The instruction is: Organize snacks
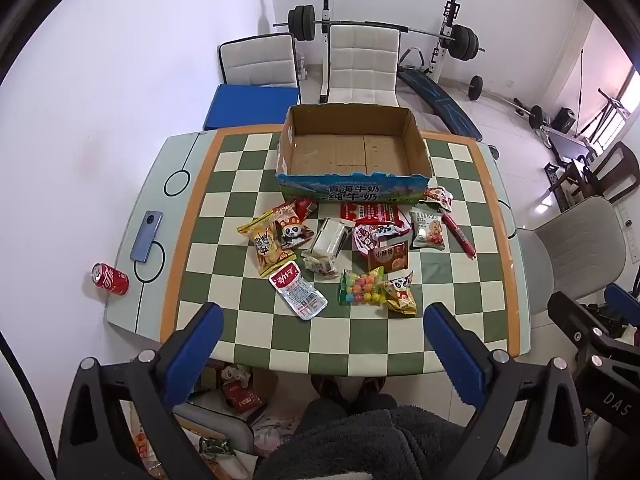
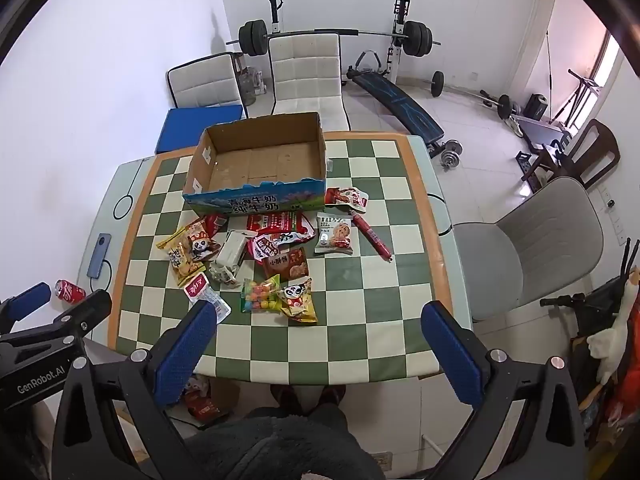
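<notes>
With both my left gripper (image 1: 320,344) and right gripper (image 2: 316,340) hovering, jaws wide apart and empty, I worry the overlapping snacks (image 1: 352,252) mid-frame on the worktop (image 1: 224,184), below the empty cardboard box (image 1: 352,184), could snag together or slip.

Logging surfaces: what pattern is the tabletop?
Green and cream checkerboard tabletop with an orange border; clearest in the left wrist view.
</notes>
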`<state>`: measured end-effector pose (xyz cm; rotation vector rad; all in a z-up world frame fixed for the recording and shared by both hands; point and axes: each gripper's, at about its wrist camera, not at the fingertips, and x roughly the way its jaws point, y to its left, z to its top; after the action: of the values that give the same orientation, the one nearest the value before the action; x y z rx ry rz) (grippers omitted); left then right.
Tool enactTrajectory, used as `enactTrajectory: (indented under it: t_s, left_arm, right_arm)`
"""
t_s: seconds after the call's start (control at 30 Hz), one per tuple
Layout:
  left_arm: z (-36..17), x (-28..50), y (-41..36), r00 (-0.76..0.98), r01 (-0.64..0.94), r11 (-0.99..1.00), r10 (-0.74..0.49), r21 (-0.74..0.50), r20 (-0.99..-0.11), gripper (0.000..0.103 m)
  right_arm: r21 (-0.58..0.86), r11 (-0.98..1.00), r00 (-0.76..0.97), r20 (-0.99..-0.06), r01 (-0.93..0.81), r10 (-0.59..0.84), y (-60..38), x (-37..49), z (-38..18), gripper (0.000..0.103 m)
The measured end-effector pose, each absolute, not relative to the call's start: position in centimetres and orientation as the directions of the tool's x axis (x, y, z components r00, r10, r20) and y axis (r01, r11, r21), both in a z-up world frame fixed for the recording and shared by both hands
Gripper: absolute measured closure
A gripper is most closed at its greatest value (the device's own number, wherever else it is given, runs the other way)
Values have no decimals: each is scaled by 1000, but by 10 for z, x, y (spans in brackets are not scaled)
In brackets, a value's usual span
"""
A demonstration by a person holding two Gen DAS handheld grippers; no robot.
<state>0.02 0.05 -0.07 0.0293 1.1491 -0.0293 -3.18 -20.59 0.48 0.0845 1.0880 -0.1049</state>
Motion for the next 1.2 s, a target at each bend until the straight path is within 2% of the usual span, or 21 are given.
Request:
enactTrajectory:
  t_s: [1.2]
  left_arm:
    - [3, -2, -2, 418, 38, 999, 0, 18, -909, 1]
  right_arm:
    - [26, 992, 461, -887, 127, -35, -206, -31, 6, 0]
